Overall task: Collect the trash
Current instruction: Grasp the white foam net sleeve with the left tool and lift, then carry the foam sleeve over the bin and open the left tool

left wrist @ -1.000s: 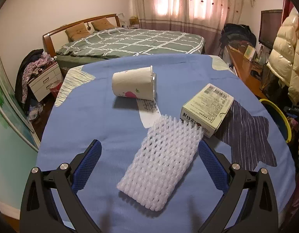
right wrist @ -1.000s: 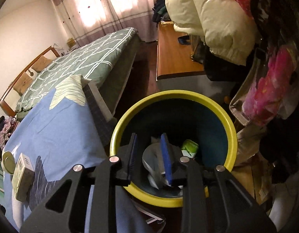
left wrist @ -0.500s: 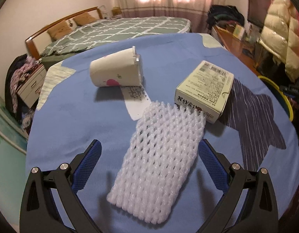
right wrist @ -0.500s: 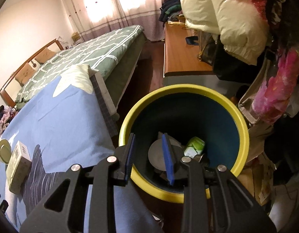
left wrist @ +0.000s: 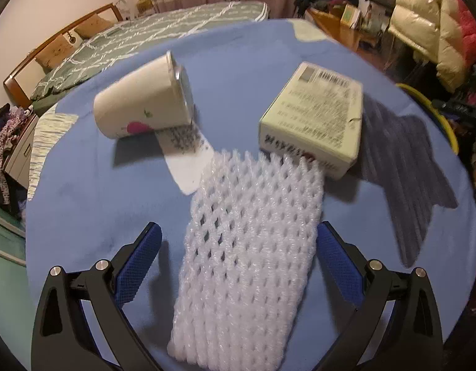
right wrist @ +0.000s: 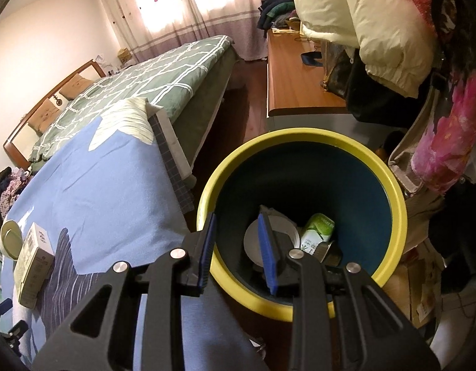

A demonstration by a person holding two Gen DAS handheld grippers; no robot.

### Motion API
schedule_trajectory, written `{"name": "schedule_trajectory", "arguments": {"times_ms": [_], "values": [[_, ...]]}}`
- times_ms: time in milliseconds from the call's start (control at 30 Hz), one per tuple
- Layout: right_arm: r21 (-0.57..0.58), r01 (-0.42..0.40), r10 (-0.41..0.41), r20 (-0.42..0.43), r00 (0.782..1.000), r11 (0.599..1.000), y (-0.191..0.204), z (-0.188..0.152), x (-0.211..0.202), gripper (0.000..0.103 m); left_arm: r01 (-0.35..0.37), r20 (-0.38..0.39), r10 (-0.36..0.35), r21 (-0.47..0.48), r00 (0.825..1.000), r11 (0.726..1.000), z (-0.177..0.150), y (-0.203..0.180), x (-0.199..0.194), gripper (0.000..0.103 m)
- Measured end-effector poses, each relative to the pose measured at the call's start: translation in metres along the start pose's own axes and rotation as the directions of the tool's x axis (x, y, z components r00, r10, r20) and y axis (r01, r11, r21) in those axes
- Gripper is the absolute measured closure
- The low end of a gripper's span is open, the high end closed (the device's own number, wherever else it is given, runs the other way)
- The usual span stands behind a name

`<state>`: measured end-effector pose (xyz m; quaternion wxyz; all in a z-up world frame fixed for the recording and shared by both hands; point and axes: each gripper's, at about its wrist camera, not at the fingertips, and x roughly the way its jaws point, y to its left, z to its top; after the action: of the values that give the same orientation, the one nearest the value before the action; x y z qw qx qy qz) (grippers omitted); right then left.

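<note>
Left tongs (left wrist: 238, 247) spread, straddling foam net (left wrist: 250, 247) at frame centre, lined up for pinch. Right tongs (right wrist: 238, 247) part-spread, empty, over bin (right wrist: 299, 136), lower centre.

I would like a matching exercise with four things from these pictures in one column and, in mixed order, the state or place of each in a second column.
Things:
1. foam net sleeve
2. paper cup
3. green can
4. cardboard box

States or places:
A. inside the yellow-rimmed bin
B. on its side, with its peeled lid on the cloth
C. flat between the open fingers of the left gripper
D. beside the net's far end, barcode side up

Pairs: 1-C, 2-B, 3-A, 4-D
</note>
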<state>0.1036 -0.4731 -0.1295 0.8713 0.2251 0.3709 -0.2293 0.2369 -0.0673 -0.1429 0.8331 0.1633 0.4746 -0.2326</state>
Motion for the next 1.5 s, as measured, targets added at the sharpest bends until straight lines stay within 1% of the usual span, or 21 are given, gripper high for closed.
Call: {"name": "schedule_trajectory", "arguments": {"times_ms": [100, 167, 267, 333, 367, 433, 500, 633, 767, 867, 933, 1033, 1100, 1233, 1300, 1400, 1500], "values": [[0.001, -0.007, 0.007, 0.001, 1.000, 1.000, 0.000, 0.000, 0.000, 0.076, 0.030, -0.016, -0.031, -0.020, 0.999, 0.999, 0.001, 0.005, 0.003, 0.005], [0.002, -0.012, 0.012, 0.000, 1.000, 1.000, 0.000, 0.000, 0.000, 0.076, 0.033, -0.017, -0.033, -0.013, 0.999, 0.999, 0.001, 0.005, 0.003, 0.007], [0.000, -0.021, 0.021, 0.005, 1.000, 1.000, 0.000, 0.000, -0.001, 0.076, 0.039, -0.013, -0.039, -0.008, 0.999, 0.999, 0.002, 0.006, 0.000, 0.022], [-0.002, -0.026, 0.026, 0.011, 1.000, 1.000, 0.000, -0.001, -0.002, 0.076, 0.040, -0.013, -0.040, -0.015, 0.999, 0.999, 0.003, 0.008, -0.003, 0.035], [-0.002, -0.029, 0.029, 0.012, 1.000, 1.000, 0.000, -0.001, -0.003, 0.076, 0.043, -0.014, -0.044, -0.020, 0.999, 0.999, 0.002, 0.009, -0.003, 0.038], [-0.003, -0.039, 0.039, 0.012, 0.999, 0.999, 0.001, -0.002, -0.003, 0.076, 0.056, -0.016, -0.056, -0.029, 0.998, 0.998, 0.001, 0.010, -0.006, 0.051], [-0.006, -0.047, 0.047, 0.011, 0.999, 0.999, 0.000, -0.003, -0.004, 0.076, 0.073, -0.015, -0.074, -0.036, 0.997, 0.997, 0.001, 0.008, -0.012, 0.057], [-0.003, -0.064, 0.064, 0.015, 0.998, 0.998, -0.002, -0.002, -0.009, 0.076, 0.059, 0.012, -0.059, -0.019, 0.998, 0.998, 0.002, -0.004, -0.030, 0.057], [0.004, -0.077, 0.077, 0.033, 0.996, 0.997, -0.009, 0.000, -0.018, 0.076, 0.059, 0.064, -0.060, 0.018, 0.996, 0.998, 0.014, -0.024, -0.058, 0.057], [0.007, -0.083, 0.083, 0.050, 0.995, 0.997, -0.018, 0.002, -0.028, 0.076, 0.080, 0.095, -0.085, 0.051, 0.992, 0.995, 0.028, -0.048, -0.075, 0.057], [0.004, -0.077, 0.076, 0.063, 0.995, 0.997, -0.027, 0.004, -0.036, 0.076, 0.100, 0.113, -0.111, 0.092, 0.987, 0.991, 0.040, -0.072, -0.083, 0.057], [-0.005, -0.055, 0.055, 0.078, 0.995, 0.998, -0.042, 0.007, -0.047, 0.076, 0.147, 0.126, -0.168, 0.161, 0.978, 0.976, 0.063, -0.111, -0.084, 0.057], [-0.003, -0.039, 0.039, 0.091, 0.995, 0.999, -0.054, 0.008, -0.054, 0.076, 0.183, 0.123, -0.210, 0.206, 0.970, 0.961, 0.080, -0.142, -0.081, 0.057], [0.012, -0.001, -0.001, 0.113, 0.994, 1.000, -0.084, 0.007, -0.068, 0.076, 0.254, 0.092, -0.291, 0.289, 0.952, 0.923, 0.109, -0.206, -0.069, 0.057], [0.023, 0.007, -0.009, 0.118, 0.993, 1.000, -0.097, 0.006, -0.073, 0.076, 0.276, 0.074, -0.315, 0.323, 0.946, 0.905, 0.123, -0.235, -0.059, 0.057], [0.050, 0.015, -0.021, 0.124, 0.992, 0.999, -0.117, 0.004, -0.078, 0.076, 0.297, 0.042, -0.334, 0.367, 0.942, 0.882, 0.144, -0.282, -0.040, 0.057], [0.070, 0.017, -0.026, 0.127, 0.992, 0.997, -0.131, 0.003, -0.079, 0.076, 0.320, 0.006, -0.350, 0.391, 0.937, 0.863, 0.163, -0.321, -0.023, 0.057]]}}
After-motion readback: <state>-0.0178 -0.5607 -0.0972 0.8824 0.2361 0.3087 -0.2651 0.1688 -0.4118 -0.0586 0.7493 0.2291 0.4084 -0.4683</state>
